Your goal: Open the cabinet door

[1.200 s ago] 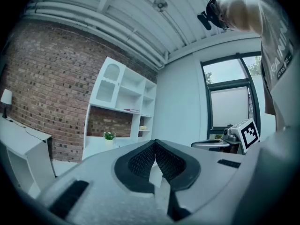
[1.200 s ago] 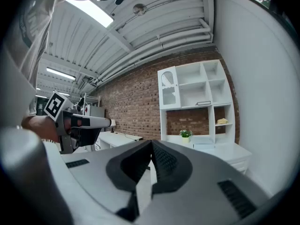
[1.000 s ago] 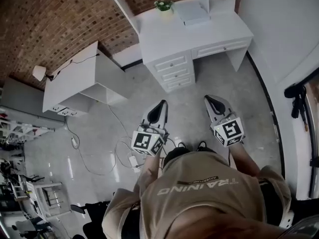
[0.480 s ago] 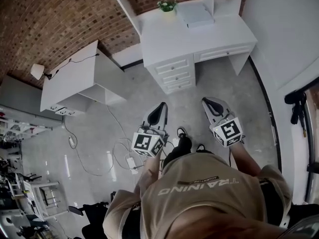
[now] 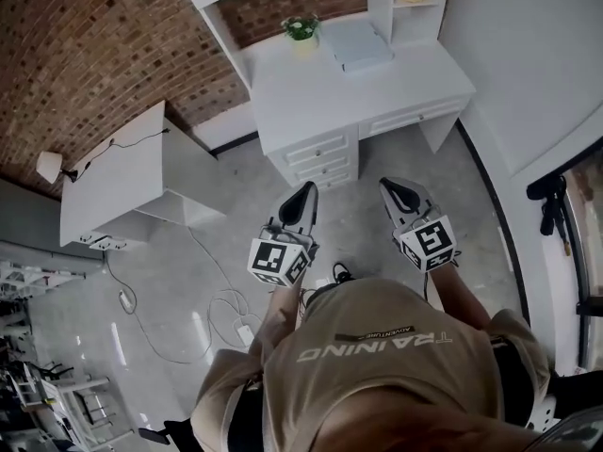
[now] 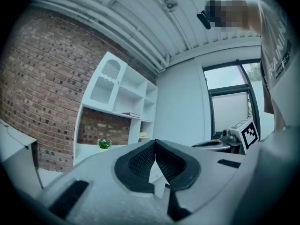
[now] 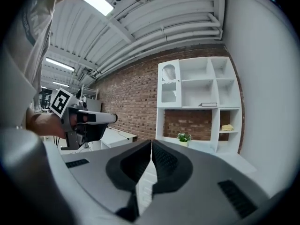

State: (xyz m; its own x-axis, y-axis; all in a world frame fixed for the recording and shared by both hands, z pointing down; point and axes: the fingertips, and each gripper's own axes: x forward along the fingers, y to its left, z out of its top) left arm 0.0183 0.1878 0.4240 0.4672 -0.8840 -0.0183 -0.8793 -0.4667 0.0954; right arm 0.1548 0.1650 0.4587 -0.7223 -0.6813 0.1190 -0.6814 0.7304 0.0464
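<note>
Right tool [image 7: 151, 142] facing white shelves [image 7: 199, 102] on a brick wall [image 7: 133, 102].
Its jaws meet at the tips with nothing between; a potted plant [image 7: 183, 138] sits under the shelves, the left tool [image 7: 112, 118] held at far left.

Left gripper [image 5: 302, 192] and right gripper [image 5: 393, 187] forward, jaws together.

Even, cool indoor light; ceiling strip lights [image 7: 58, 64] and a window [image 6: 229, 102] glow brightest. Fisheye bending, dark vignetted corners; nearest surfaces slightly soft.

White desk [image 5: 332, 88] with potted plant [image 5: 301, 28] and pale book [image 5: 356, 43]
</note>
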